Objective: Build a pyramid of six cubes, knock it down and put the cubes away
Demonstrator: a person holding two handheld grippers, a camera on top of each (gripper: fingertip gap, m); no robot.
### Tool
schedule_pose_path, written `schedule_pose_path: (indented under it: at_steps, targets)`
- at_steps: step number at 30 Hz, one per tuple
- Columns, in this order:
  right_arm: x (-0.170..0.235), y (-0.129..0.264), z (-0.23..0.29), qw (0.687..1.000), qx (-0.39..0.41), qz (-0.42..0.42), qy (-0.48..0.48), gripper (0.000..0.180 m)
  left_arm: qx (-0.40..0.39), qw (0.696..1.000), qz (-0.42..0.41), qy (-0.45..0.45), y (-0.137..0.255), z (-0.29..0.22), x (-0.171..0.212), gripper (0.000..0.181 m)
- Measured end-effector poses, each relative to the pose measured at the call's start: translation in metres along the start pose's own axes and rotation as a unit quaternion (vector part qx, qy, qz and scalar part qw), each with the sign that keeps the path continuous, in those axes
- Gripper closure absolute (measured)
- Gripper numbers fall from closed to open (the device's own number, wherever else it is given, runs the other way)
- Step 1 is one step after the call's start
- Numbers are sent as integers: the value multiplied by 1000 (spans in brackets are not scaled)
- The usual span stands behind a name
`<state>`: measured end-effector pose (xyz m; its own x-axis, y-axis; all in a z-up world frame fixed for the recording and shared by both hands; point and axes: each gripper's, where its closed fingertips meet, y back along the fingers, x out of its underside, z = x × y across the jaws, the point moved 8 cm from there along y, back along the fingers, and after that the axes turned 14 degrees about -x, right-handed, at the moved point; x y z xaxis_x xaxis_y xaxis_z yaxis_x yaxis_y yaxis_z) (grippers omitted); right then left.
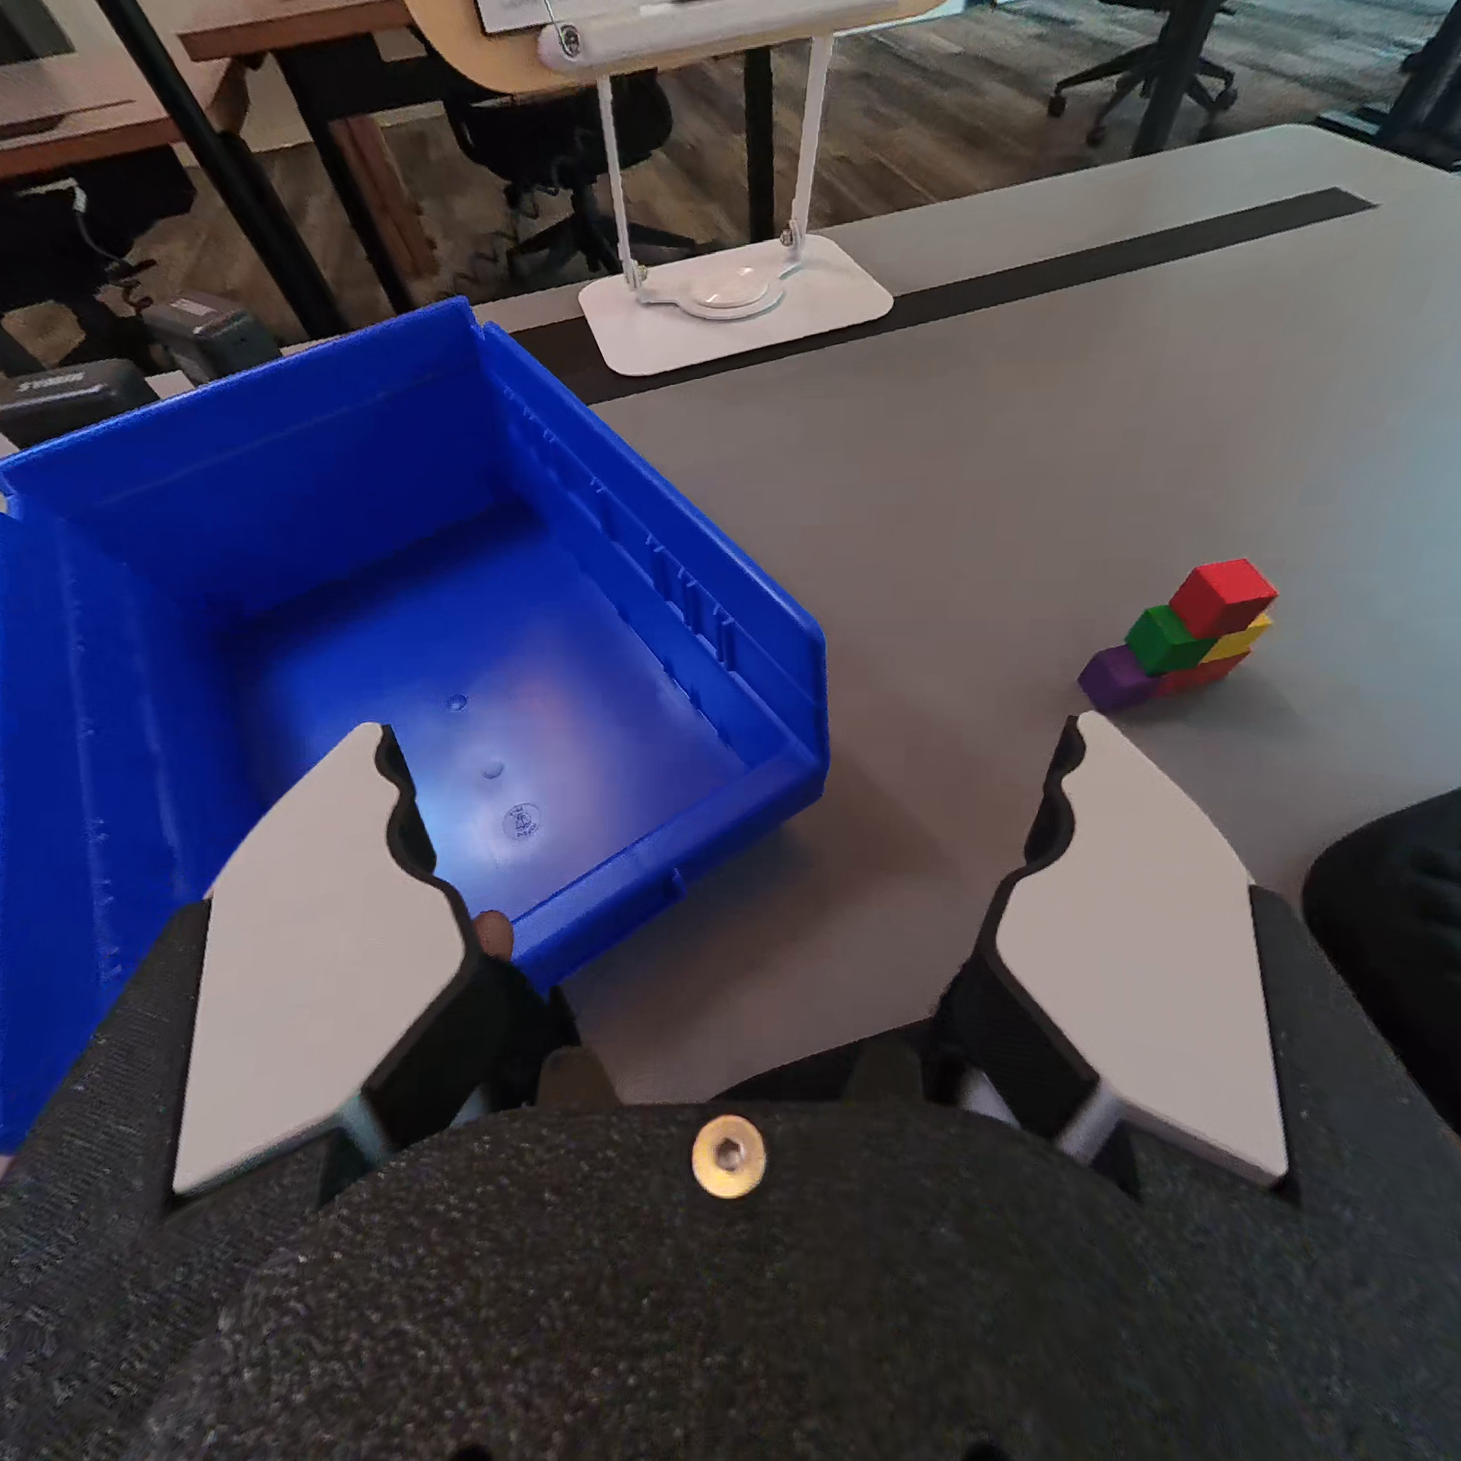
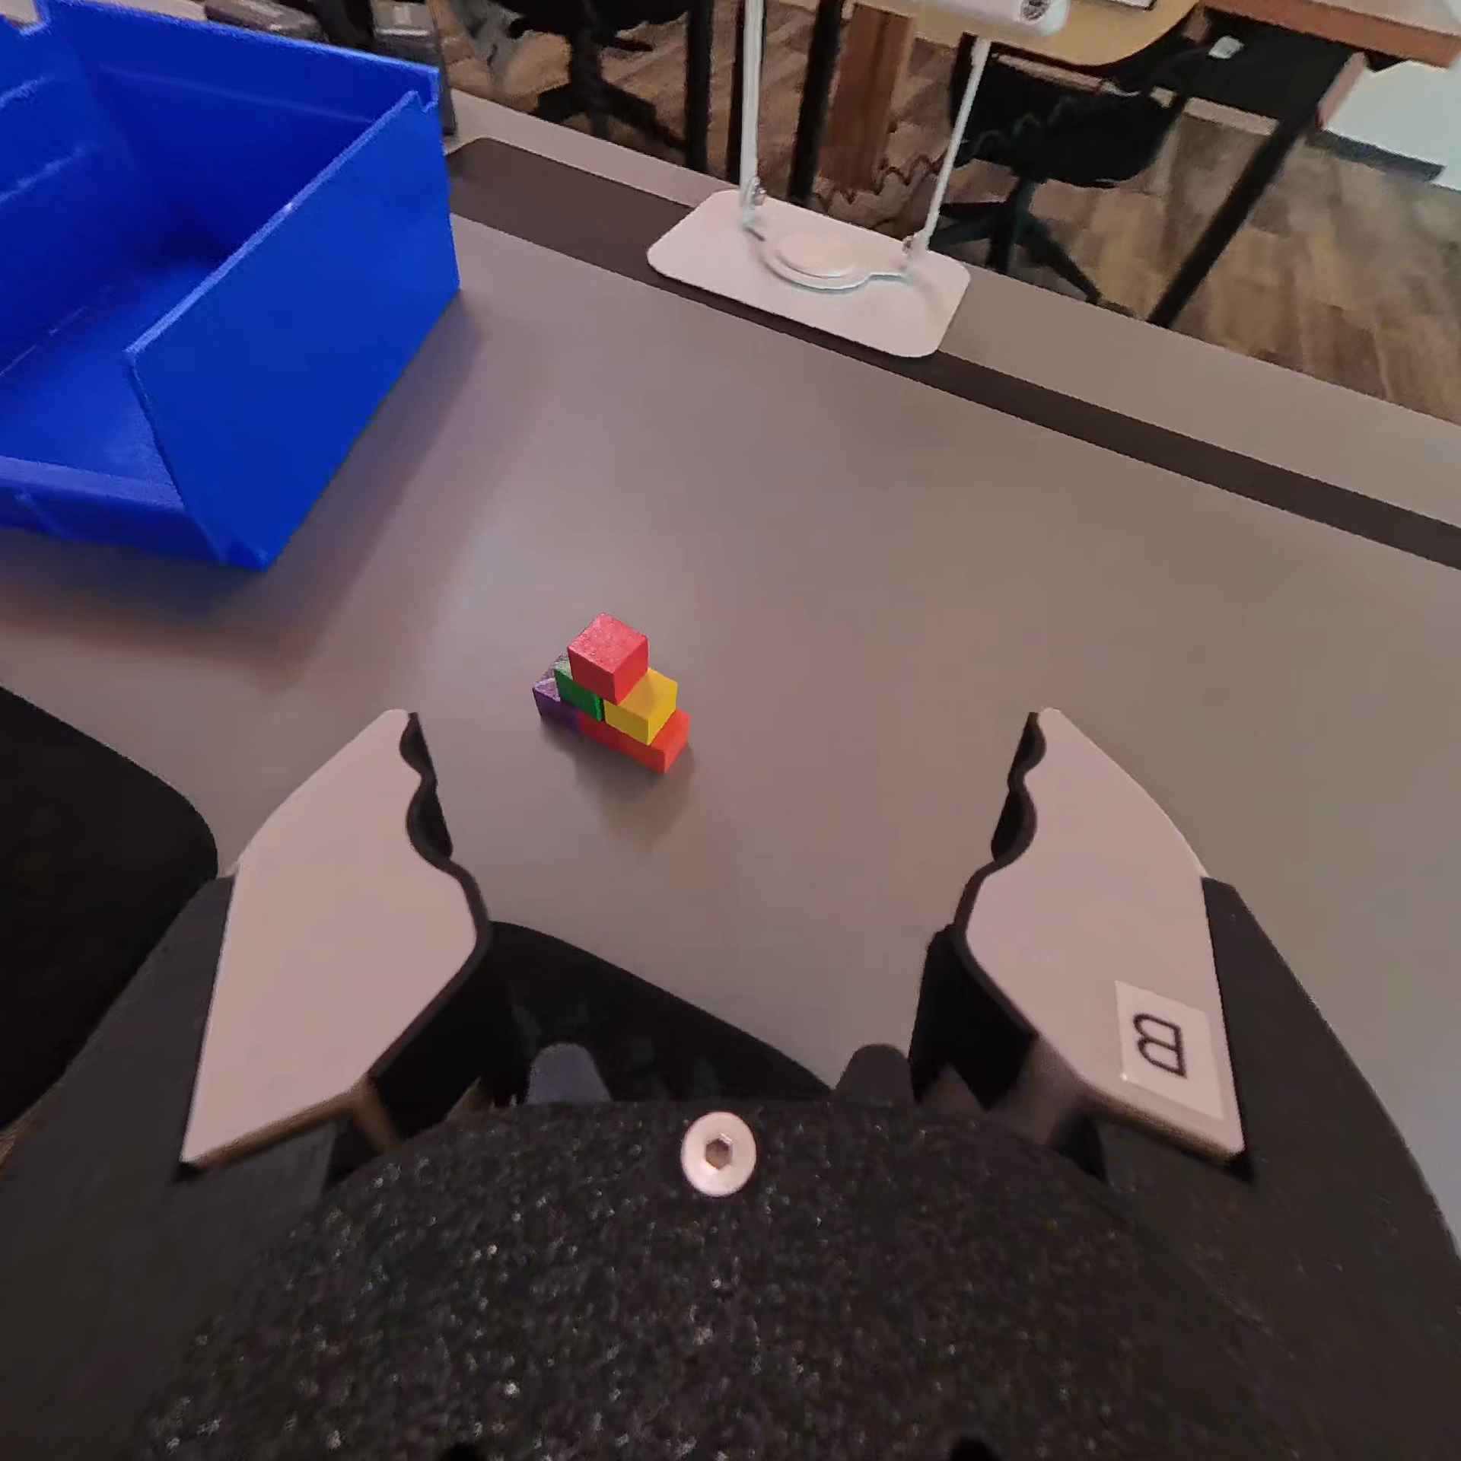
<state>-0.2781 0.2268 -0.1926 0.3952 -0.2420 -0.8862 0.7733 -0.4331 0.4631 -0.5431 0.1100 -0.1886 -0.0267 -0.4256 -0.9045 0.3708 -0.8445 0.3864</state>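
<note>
A small pyramid of coloured cubes (image 2: 613, 694) stands on the grey table: a red cube (image 2: 607, 656) on top, green and yellow below it, purple and red at the bottom. My right gripper (image 2: 715, 723) is open and empty, just short of the pyramid and above the table. The pyramid also shows in the left wrist view (image 1: 1178, 636), to the right. My left gripper (image 1: 727, 731) is open and empty; its left finger hangs over the near corner of an empty blue bin (image 1: 688, 553), its right finger over bare table.
A white stand with a flat base (image 1: 830, 308) sits at the table's far edge beside a dark strip (image 1: 1107, 261); it also shows in the right wrist view (image 2: 814, 269). The blue bin (image 2: 316, 316) lies left of the pyramid. Desks and office chairs stand beyond the table. From my right tips it is roughly 8 centimeters to the red cube (image 2: 607, 656); from my left, 15 centimeters. It is also in sight in the left wrist view (image 1: 1246, 576).
</note>
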Motion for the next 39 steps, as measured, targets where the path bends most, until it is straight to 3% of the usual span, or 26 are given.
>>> schedule_pose_path:
  at_steps: [22,24,25,26,27,28,29,30,32,35,39]
  targets:
    - [16,20,27,999,29,-5,-21,41,-8,1000,0,-26,17,-21,8,35]
    - [16,22,31,999,25,-8,-20,43,-8,999,4,-34,15,-22,10,42]
    - [14,23,33,1000,20,-12,-17,50,-1,999,4,-44,15,-23,11,68]
    - [11,23,36,1000,5,-19,-9,69,18,998,-2,-62,16,-26,12,117]
    - [8,27,41,999,-15,-30,5,98,39,996,-14,-78,18,-28,13,171]
    - [5,30,47,998,-30,-43,19,132,44,995,-21,-87,19,-30,14,181]
    - [2,33,53,997,-43,-54,35,174,42,994,-15,-104,19,-32,15,181]
    - [-1,35,59,996,-51,-63,42,180,35,991,-6,-125,19,-33,17,181]
    - [-9,38,80,989,-110,-71,71,180,14,987,4,-161,15,-36,19,181]
    - [-29,49,133,951,-243,-141,127,180,-27,975,29,-220,6,-40,23,181]
    - [-41,50,188,915,-312,-140,214,180,-63,955,50,-285,-3,-50,28,181]
